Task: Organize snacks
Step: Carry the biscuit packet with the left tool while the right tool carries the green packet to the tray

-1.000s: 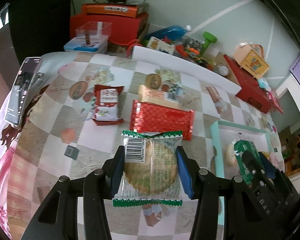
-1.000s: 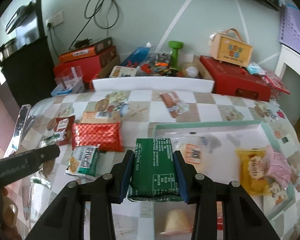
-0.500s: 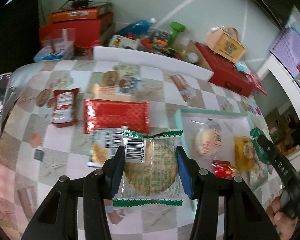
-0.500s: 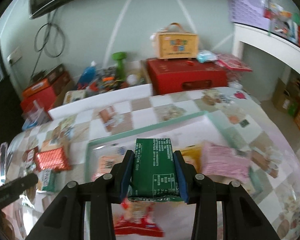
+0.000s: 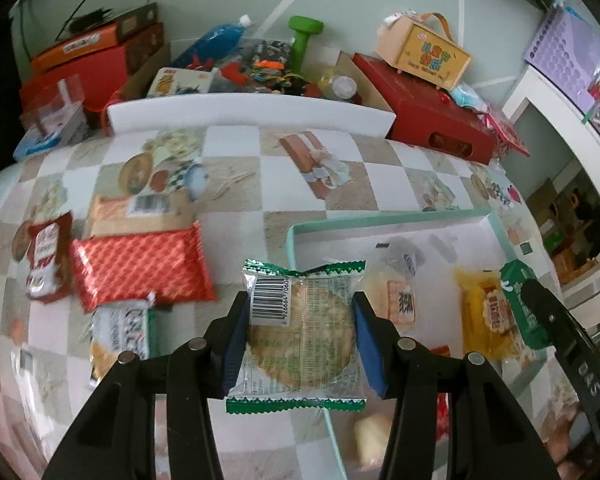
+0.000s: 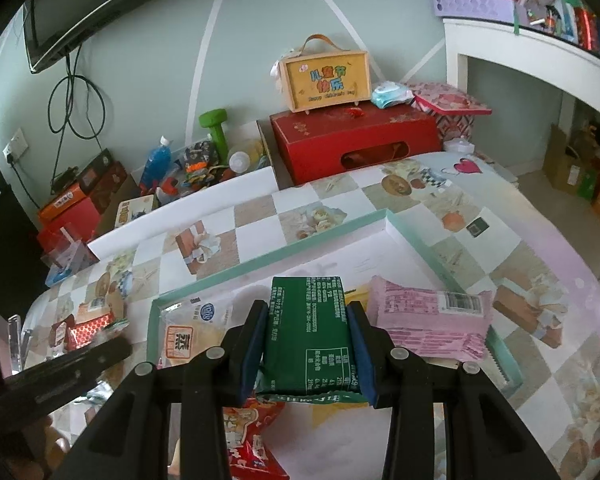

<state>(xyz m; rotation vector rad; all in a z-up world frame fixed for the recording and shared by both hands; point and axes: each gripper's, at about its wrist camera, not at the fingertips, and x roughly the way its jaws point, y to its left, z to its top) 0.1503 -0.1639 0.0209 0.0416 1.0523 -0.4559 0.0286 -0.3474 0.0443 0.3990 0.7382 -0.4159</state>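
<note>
My left gripper (image 5: 300, 340) is shut on a clear, green-edged cracker packet (image 5: 300, 332), held above the left rim of the teal tray (image 5: 388, 222). My right gripper (image 6: 308, 344) is shut on a dark green snack pack (image 6: 308, 336), held over the tray's (image 6: 268, 258) inside; that pack and the right gripper's finger also show at the right of the left wrist view (image 5: 524, 304). In the tray lie a yellow packet (image 5: 484, 316), a white bun packet (image 6: 188, 328), a pink wafer pack (image 6: 432, 320) and a red packet (image 6: 248, 440).
On the checkered tablecloth left of the tray lie a red diamond-pattern pack (image 5: 140, 264), a tan biscuit pack (image 5: 136, 210), a small red-brown packet (image 5: 46, 256) and a green-white packet (image 5: 120, 328). Red boxes (image 6: 356, 140), a wooden case (image 6: 326, 78) and clutter line the far edge.
Both grippers have moved right with their packets. The left one is now at the tray's left rim. The right one has turned and sits further over the tray, near the pink pack.
</note>
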